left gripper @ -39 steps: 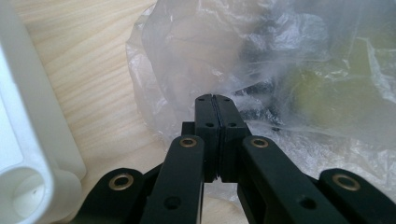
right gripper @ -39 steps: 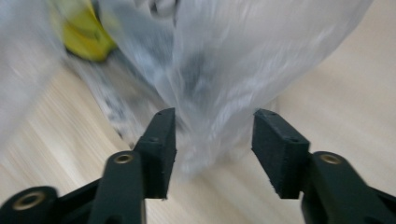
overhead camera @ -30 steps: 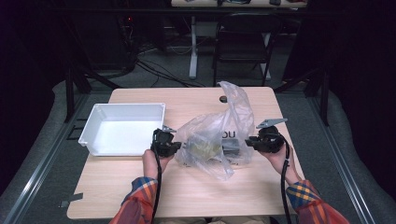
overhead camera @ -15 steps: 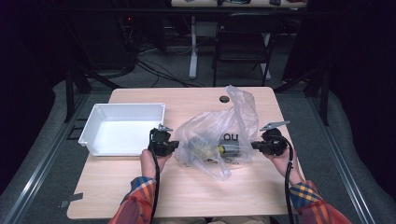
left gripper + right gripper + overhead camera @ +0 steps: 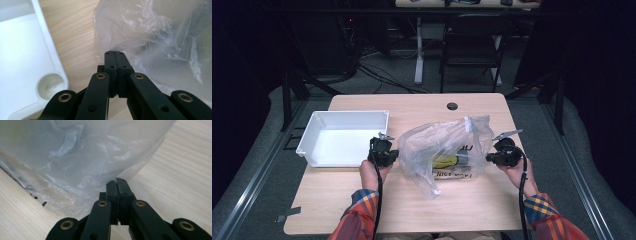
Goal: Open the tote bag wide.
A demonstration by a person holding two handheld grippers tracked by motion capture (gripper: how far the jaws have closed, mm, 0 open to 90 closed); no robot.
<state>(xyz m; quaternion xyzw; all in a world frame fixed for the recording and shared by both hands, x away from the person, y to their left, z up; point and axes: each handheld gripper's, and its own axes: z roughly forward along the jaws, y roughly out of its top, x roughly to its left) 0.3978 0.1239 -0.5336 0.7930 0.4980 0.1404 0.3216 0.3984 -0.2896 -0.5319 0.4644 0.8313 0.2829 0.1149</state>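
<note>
A: What are the two tools doing?

B: The left gripper (image 5: 395, 155) has its jaws pressed together on the left edge of the clear plastic bag (image 5: 443, 145); in the left gripper view (image 5: 115, 53) the film (image 5: 155, 37) is pinched at the jaw tips. The right gripper (image 5: 488, 157) is likewise closed, on the bag's right edge (image 5: 82, 157), tips here (image 5: 117, 182).

A: And the bag itself?

B: It lies mid-table, stretched between them, with something yellow (image 5: 445, 161) and printed packaging inside; I cannot tell what they are.

A: Anything nearby?

B: A white tray (image 5: 314, 127) sits just left of the left gripper on the wooden table (image 5: 412, 105).
</note>
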